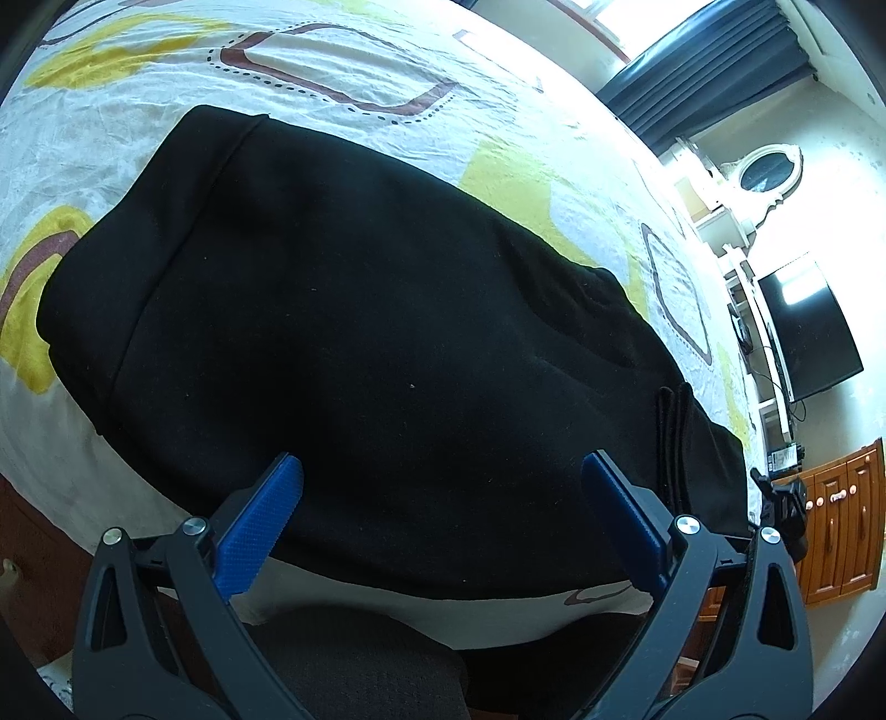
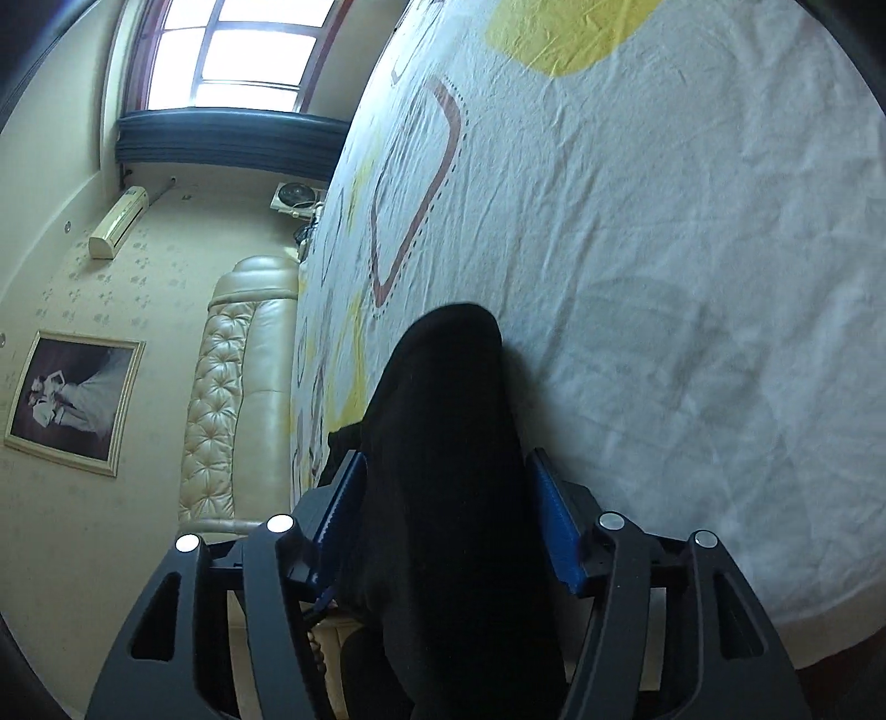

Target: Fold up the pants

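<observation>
The black pants [image 1: 354,332] lie folded into a thick rectangle on the patterned bed sheet [image 1: 332,61], with stacked layers showing at their right end. My left gripper [image 1: 443,476] hovers over the near edge of the pants, its blue fingers [image 1: 266,526] spread wide with nothing pinched between them. In the right wrist view, a thick fold of the black pants [image 2: 443,443] fills the space between the blue pads [image 2: 554,515] of my right gripper [image 2: 446,487], and both pads touch the cloth. The fold runs forward from the jaws and lies against the sheet [image 2: 692,277].
The bed's near edge runs under the left gripper. A padded cream headboard [image 2: 238,387], a framed picture [image 2: 72,399] and a window [image 2: 243,50] are beside the bed. A dark screen [image 1: 808,332] and a wooden cabinet [image 1: 841,526] stand past the bed's right side.
</observation>
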Demonstrator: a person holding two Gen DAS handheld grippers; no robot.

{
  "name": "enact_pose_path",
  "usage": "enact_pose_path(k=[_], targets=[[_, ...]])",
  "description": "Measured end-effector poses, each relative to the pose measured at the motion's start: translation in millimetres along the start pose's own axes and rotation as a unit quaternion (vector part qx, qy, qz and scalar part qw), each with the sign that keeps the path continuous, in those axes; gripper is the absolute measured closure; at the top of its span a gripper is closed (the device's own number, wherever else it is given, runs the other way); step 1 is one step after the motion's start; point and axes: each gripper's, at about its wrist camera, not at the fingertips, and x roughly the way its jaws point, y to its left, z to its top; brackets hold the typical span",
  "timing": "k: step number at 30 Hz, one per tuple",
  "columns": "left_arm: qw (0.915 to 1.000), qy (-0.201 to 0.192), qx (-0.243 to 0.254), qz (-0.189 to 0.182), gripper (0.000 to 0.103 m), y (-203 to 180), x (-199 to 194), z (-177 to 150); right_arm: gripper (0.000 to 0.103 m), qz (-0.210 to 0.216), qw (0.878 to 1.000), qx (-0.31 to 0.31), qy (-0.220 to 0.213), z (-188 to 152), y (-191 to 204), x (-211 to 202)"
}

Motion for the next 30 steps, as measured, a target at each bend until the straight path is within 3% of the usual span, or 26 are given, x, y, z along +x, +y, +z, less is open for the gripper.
enact_pose_path(k=[4,6,8,9,14,16,17,19,24,27,30], targets=[[1.0,0.002,-0.002,0.0,0.003,1.4,0.0,1.2,0.039,0.002,1.0,0.0,0.031,-28.4,-10.1,-8.4],[1.0,0.003,-0.001,0.0,0.003,2.1,0.3,1.6,0.042,0.007,1.0,-0.006,0.024,-34.3,-14.4,-11.2],[1.0,0.002,-0.001,0.0,0.003,2.1,0.2,1.5,0.067,-0.017,1.0,-0.011,0.019,-36.1,-17.3,-9.7],[1.0,0.002,0.0,0.0,0.003,1.9,0.1,1.8,0.071,-0.034,0.999,-0.018,0.02,-36.6,-18.7,-7.6],[1.0,0.003,0.003,0.001,0.003,0.8,0.7,3.6,0.073,-0.044,0.999,-0.026,0.018,-36.8,-18.0,-8.4],[1.0,0.005,0.001,-0.003,0.003,1.0,-0.3,4.2,0.063,-0.041,0.999,-0.02,0.013,-37.7,-12.7,-10.6],[1.0,0.006,-0.001,-0.007,0.003,2.0,-1.1,3.6,0.05,-0.041,0.999,-0.017,0.009,-38.6,-8.7,-11.5],[0.9996,0.013,-0.007,-0.023,0.003,4.3,-3.2,4.6,0.036,-0.061,0.998,-0.027,-0.017,-41.8,6.3,-17.3],[0.9959,0.01,-0.031,-0.084,0.003,10.6,-15.0,11.3,0.031,-0.153,0.98,-0.091,-0.092,-59.6,68.7,-21.2],[0.9933,-0.013,-0.033,-0.109,0.003,16.1,-30.7,20.1,0.029,-0.165,0.968,-0.111,-0.154,-80.1,98.9,-16.9],[0.9893,-0.043,-0.056,-0.128,0.003,35.8,-47.5,30.7,0.027,-0.163,0.962,-0.137,-0.168,-99.3,121.1,0.0]])
